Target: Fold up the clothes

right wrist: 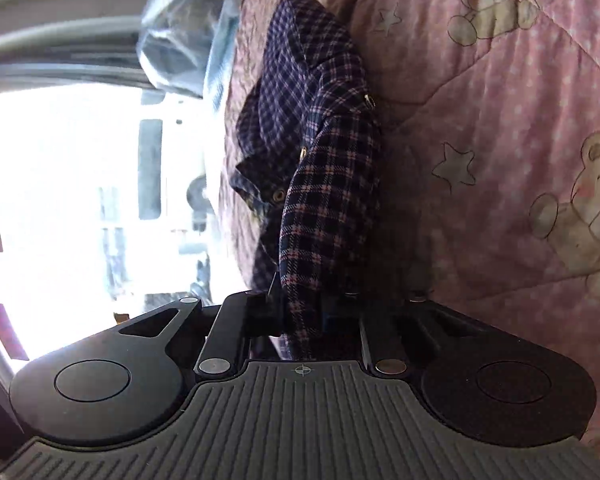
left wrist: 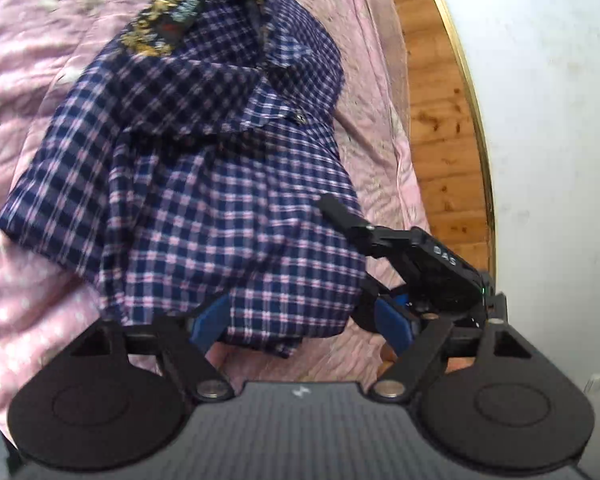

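Your left gripper (left wrist: 300, 320) has its blue pads (left wrist: 210, 318) spread wide around the near hem of the plaid shirt (left wrist: 204, 168), not pinching it. The shirt lies heaped on the pink quilt (left wrist: 24, 80) (teddy-bear print), stretching toward 12 o'clock. Your right gripper (right wrist: 300, 312) is clamped on a shirt fold, its own view rolled sideways; from the left wrist it sits at 4 o'clock.

Each claw (left wrist: 300, 320) (right wrist: 300, 312) is matte black: ribbed grey deck, two round discs, silver pivot screws; blue pads (left wrist: 392, 320) on the left.

A pink quilt (right wrist: 500, 128) printed with bears is covering the bed; daylight is flooding through a window (right wrist: 60, 200) beside wooden panelling (left wrist: 432, 92).
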Motion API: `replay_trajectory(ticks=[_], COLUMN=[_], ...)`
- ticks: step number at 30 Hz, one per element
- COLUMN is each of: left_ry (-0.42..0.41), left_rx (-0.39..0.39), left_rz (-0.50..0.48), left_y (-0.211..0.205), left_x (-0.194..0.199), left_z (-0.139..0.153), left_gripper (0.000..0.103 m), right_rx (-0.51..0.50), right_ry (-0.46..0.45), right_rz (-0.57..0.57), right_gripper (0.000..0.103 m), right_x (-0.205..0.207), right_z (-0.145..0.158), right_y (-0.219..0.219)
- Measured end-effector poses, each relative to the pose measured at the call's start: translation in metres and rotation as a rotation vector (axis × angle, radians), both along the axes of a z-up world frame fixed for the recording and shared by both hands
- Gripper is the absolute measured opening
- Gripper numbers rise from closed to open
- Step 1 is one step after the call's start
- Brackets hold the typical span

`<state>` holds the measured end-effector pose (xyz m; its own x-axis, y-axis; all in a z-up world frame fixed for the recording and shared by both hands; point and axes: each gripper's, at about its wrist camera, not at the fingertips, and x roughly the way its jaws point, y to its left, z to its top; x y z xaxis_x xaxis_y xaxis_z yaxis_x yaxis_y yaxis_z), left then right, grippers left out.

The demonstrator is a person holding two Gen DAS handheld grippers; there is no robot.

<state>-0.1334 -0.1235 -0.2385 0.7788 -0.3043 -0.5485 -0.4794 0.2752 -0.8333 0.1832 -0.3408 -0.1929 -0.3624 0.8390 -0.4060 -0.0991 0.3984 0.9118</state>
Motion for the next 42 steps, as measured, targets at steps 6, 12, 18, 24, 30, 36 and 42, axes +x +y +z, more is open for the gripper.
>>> replay_trajectory(ticks=[6,12,18,24,30,36,42], left_ry=[-0.017,0.024,0.043,0.047,0.084,0.137,0.129], left_rx=[-0.082,-0.114,-0.085,-0.024,0.245,0.300,0.313], left_rz=[0.139,0.287,0.332,0.320,0.293,0.197,0.177], left_y=[-0.015,-0.008,0.004,-0.002,0.012,0.011,0.003], left_x=[-0.027,-0.048,-0.073,-0.064,-0.072,-0.050,-0.055], left_z=[-0.015,-0.033,-0.031,-0.022,0.008,-0.005,-0.003], left_gripper=[0.088,0.089,0.090,0.090,0.091,0.091,0.089], right_rx=[0.004,-0.076,-0.090,-0.110,-0.195,-0.326,-0.105], right_ry=[0.241,0.074,-0.075,-0.160,-0.335,-0.816,-1.108], right_rz=[-0.200,-0.126,0.051,0.135,0.142,0.029,0.269], right_gripper=[0.013,0.033,0.047,0.028,0.045,0.056,0.075], right_x=[-0.007,-0.019,-0.041,-0.037,-0.035,-0.038,-0.062], right_z=[-0.011,-0.011,-0.015,0.007,0.034,0.099,0.157], right_y=[-0.011,-0.010,-0.005,0.012,0.012,0.032,0.130])
